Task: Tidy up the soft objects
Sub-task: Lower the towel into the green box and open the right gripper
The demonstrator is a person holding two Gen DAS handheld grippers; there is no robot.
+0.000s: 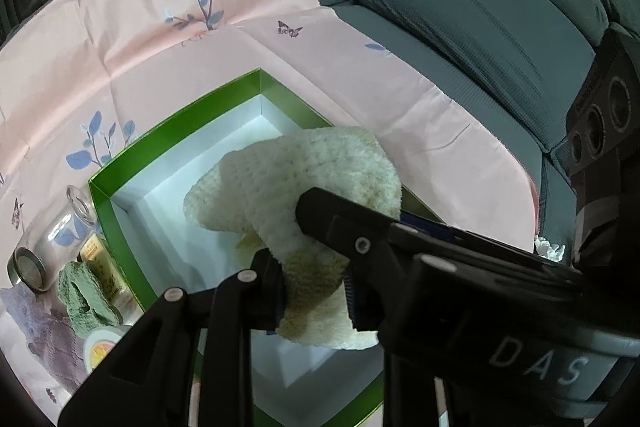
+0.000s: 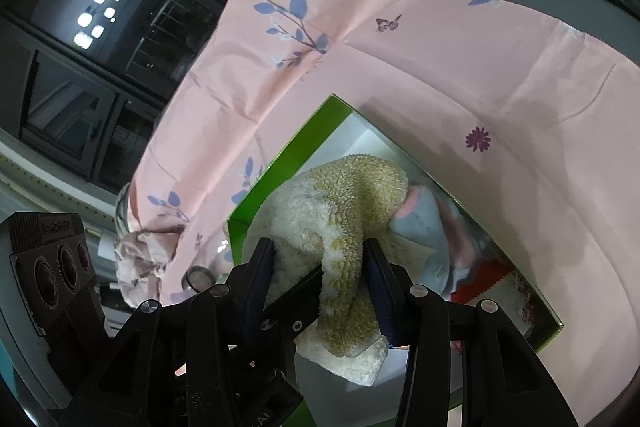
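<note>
Both grippers hold the same fluffy cream towel [image 1: 304, 179] over the green box [image 1: 120, 227], which sits on a pink floral cloth [image 1: 120, 47]

Left gripper [image 1: 316, 291]: jaws nearly closed, pinching a bunched fold of the towel low centre in the left wrist view. The right gripper's finger crosses in from the right of that frame and meets the towel just above

Right gripper [image 2: 320, 279]: jaws about half open, pads pressing on a thicker roll of the towel, centre-bottom of the right wrist view. The left gripper's finger pokes in between its fingers from the lower left

Towel hangs above the box's white inside, not lying flat. Whether it touches the bottom, can't tell

Right wrist view: right part of the box already holds a blue-and-pink soft item [image 2: 424, 223] and something red [image 2: 488, 279]

Left wrist view, lower left, outside the box: glass jar [image 1: 48, 239] on its side, green knit piece [image 1: 84, 299], purple knit piece [image 1: 44, 331]. Grey sofa [image 1: 480, 11] upper right
</note>
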